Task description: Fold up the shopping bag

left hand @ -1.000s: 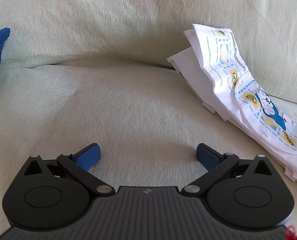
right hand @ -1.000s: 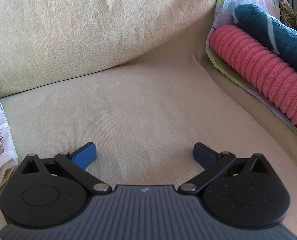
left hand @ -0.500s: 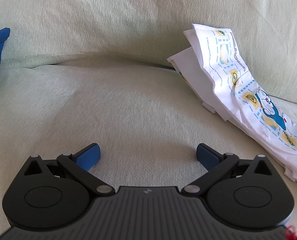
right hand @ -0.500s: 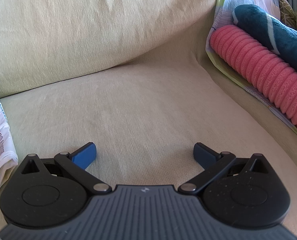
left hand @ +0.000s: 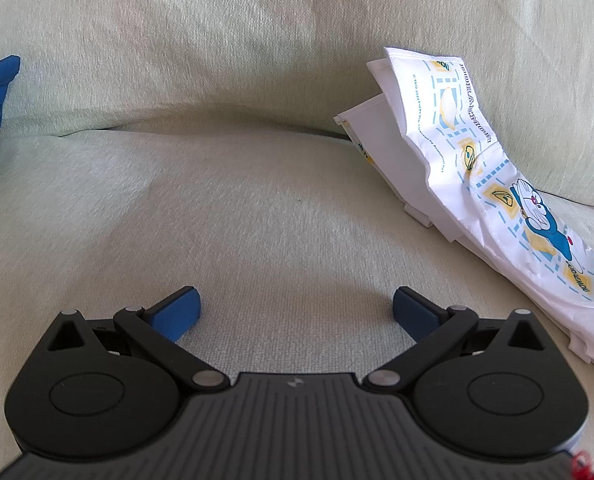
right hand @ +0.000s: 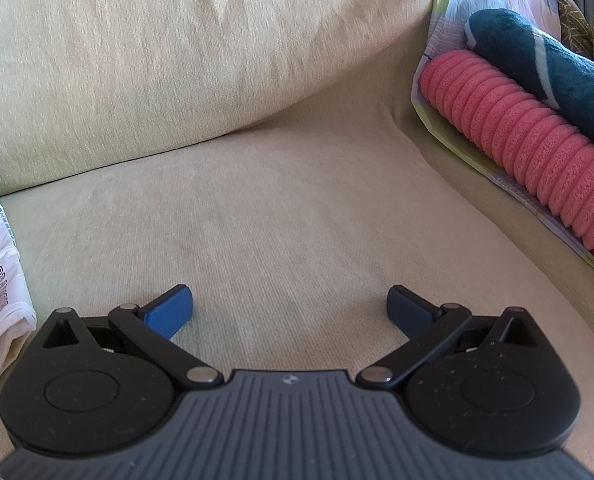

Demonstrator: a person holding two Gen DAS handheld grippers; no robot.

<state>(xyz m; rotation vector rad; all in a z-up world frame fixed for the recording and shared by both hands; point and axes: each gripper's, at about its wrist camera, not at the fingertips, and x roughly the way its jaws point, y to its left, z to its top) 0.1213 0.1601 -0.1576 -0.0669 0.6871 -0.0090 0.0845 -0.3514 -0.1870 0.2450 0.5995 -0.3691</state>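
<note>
Shopping bag parked between two idle grippers, nothing being held

The white shopping bag (left hand: 477, 184) is seen lying flattened and creased on the sofa seat (left hand: 257, 208), propped against the back cushion, so some folding looks done, though how much is left can't be judged. The left gripper (left hand: 296, 308) and right gripper (right hand: 289, 306) are both spread wide and empty. A blue cartoon cat is printed on it; the lettering can't be read reliably, maybe "Doraemon".

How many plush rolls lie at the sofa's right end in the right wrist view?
2: a pink ribbed roll along the seat edge, and a dark teal roll resting on top behind it. More could be hidden beyond the frame.
</note>
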